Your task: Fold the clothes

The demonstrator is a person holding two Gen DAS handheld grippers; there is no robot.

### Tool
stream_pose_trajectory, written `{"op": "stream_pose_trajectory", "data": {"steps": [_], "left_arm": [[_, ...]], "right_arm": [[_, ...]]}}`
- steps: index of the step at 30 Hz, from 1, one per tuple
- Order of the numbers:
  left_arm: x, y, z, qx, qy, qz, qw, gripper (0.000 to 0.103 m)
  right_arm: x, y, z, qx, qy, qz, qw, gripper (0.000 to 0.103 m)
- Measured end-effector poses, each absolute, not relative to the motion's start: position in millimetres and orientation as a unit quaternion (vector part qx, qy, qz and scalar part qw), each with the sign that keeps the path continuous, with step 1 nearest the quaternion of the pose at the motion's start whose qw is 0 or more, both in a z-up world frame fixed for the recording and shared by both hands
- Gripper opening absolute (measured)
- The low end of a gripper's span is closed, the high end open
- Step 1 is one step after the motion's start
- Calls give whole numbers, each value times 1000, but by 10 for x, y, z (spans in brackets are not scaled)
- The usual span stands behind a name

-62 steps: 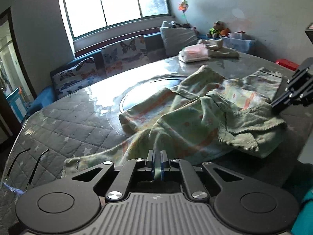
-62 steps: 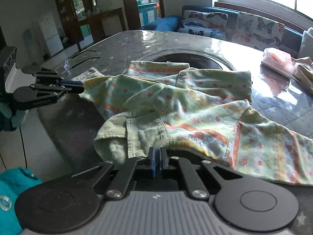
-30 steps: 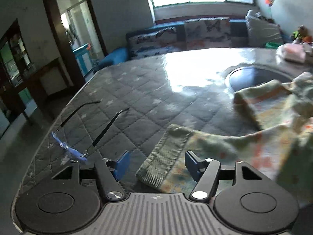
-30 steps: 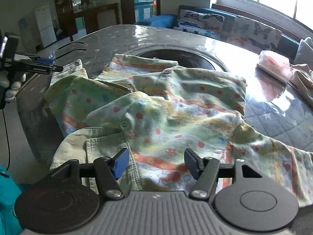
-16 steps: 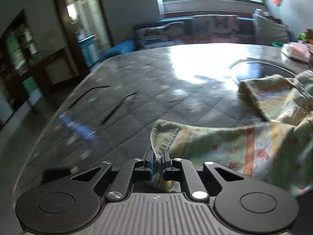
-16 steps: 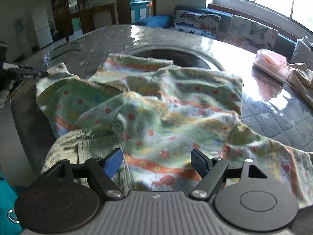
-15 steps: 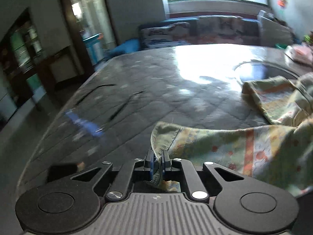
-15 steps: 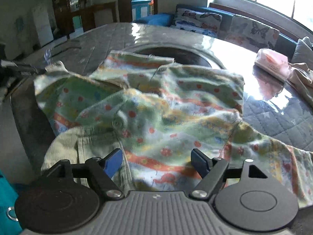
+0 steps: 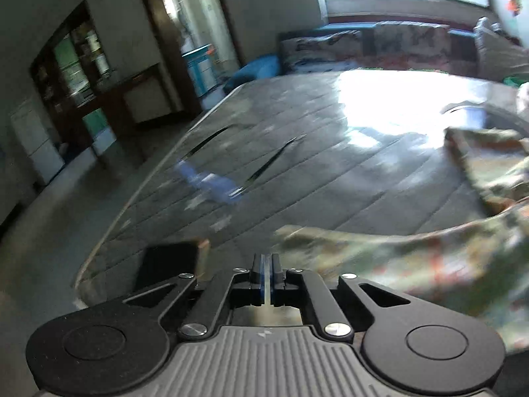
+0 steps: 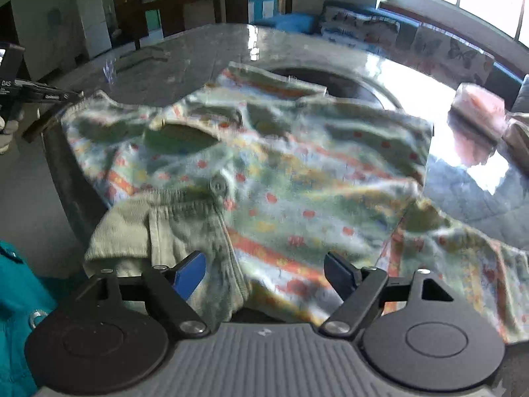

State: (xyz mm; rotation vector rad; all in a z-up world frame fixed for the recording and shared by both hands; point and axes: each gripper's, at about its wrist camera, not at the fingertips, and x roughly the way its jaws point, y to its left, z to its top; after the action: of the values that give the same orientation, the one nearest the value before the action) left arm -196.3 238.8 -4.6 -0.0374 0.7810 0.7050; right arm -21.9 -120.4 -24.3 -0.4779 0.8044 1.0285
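Since half a second ago the left gripper [image 9: 266, 274] has drawn off toward the left, and the garment [image 10: 297, 172] has slid from the middle of its view to the lower right, blurred by the motion. The right gripper's view has hardly changed.

At the far left of the right wrist view, the left gripper's tip meets the garment's sleeve end [image 10: 82, 99], which is lifted and stretched toward it. In its own view the fingers are pressed together with a pale sliver between them. I judge it is pinching that sleeve end, though the cloth inside the grip is not plain to see. The rest of the garment lies rumpled across the middle of the table [image 9: 330, 165], its ribbed edge at the lower left hanging over the table's rim.

The right gripper [image 10: 267, 271] hovers with its fingers wide apart just above that ribbed edge, holding nothing.

With only one end pinched and nothing anchoring the body, the risk is that a longer pull drags the whole garment off the edge, or that the thin cuff slips free.

No basket or box shows. A pink packet [image 10: 476, 102] lies at the right.
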Motion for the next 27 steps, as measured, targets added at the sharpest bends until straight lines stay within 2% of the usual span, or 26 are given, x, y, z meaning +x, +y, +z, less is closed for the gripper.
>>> {"op": "stream_pose_trajectory", "data": {"steps": [5,12,22,27], "left_arm": [[-1584,1823,56,-21,356,198,913,10],[-1083,1027,-47,-6,352,44,935,11],[-966,952,-110,-5,362,36,932,12],[-913,898,-124,-3,364,29,931,22]], "right_arm": [[-87,-1131,-210,-198,353,461,790,81],[-70,-1146,-382,-189,370,450,791,81],[-188,-1380,-327,-182,383,460,780,81],[46,-1562,-220,-151,368,417,817,81]]}}
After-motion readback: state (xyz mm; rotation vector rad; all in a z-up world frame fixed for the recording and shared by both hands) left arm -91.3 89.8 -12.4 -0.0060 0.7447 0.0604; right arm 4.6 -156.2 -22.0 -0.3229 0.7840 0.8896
